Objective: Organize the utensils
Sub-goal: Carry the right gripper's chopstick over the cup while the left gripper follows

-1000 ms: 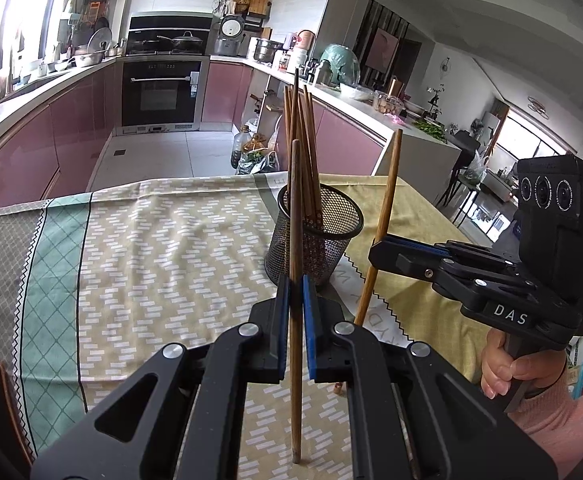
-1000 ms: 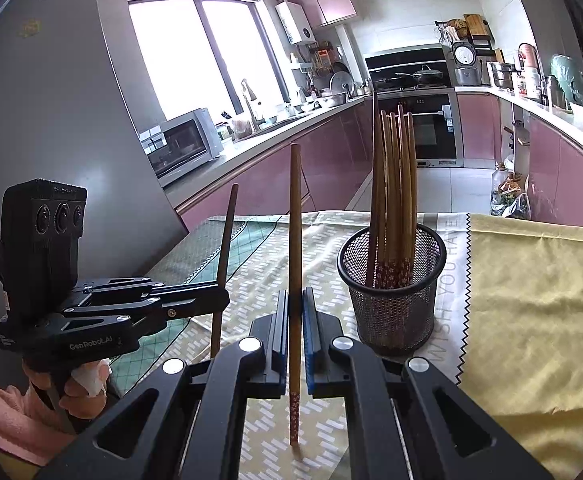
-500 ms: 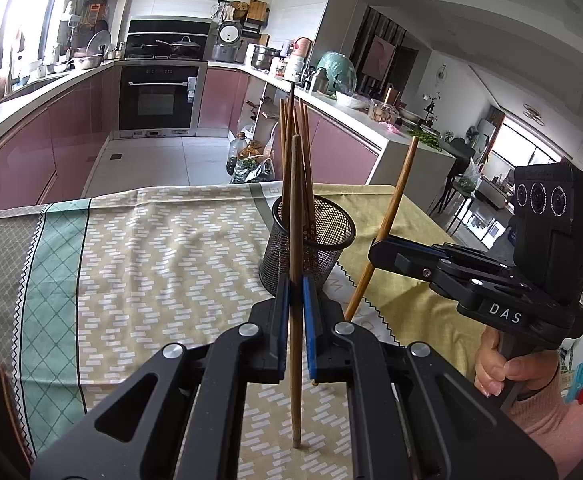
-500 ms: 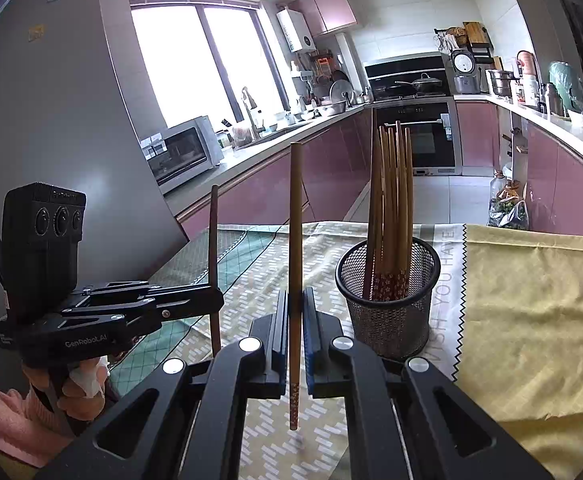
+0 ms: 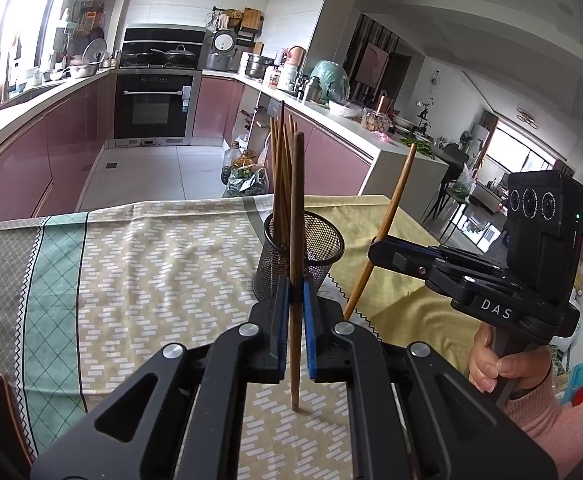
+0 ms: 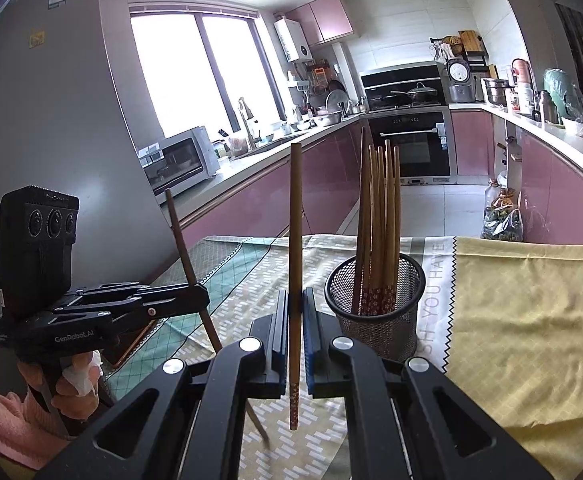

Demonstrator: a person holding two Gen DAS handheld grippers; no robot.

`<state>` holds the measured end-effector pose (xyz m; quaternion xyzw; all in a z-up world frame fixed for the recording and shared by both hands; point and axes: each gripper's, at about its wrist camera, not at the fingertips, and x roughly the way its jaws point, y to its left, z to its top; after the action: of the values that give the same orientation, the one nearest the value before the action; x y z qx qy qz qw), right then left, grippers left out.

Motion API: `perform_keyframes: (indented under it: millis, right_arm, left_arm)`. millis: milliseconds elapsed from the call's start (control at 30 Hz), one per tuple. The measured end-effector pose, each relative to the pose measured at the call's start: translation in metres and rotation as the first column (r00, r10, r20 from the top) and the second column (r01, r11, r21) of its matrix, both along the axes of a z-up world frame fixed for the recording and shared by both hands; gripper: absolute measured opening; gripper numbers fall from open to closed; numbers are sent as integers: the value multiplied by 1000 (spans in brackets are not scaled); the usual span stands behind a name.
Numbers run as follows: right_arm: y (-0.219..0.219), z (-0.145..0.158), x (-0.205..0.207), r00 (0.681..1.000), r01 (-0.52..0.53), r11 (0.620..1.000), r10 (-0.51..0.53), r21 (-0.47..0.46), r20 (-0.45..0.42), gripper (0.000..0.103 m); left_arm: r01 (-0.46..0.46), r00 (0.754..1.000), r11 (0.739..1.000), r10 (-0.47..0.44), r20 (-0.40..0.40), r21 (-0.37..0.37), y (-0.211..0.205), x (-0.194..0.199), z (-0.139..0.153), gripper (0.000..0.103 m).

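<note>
Left gripper [image 5: 297, 304] clamped on a dark chopstick [image 5: 297, 216], upright. Right gripper [image 6: 296, 316] clamped on a lighter chopstick [image 6: 295, 220], whose patterned tip shows only in the right view. Mesh cup [image 6: 375, 304] of chopsticks sits just ahead, on the tablecloth [image 5: 151, 264].

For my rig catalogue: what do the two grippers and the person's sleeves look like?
Both are black angular linkages with silver pivot bolts and blue pads. The left gripper carries white "GenRobot.AI" lettering, the right gripper "DAS"; each bears a black three-lens camera block. Sleeves are pink knit.
</note>
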<state>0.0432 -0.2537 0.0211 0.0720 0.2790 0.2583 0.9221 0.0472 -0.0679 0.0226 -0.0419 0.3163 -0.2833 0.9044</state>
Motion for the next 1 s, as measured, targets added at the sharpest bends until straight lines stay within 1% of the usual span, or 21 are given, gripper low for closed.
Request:
perform_keyframes:
  millis: [500, 1000]
  right_arm:
    - [-3, 7, 0, 1000, 14, 1000, -14, -4, 21, 6]
    - [-5, 15, 2, 999, 23, 1000, -23, -13, 47, 6]
  left_arm:
    - [2, 1000, 1000, -2, 19, -9, -2, 4, 6, 7]
    - [10, 999, 1000, -10, 47, 1, -8, 8, 14, 7]
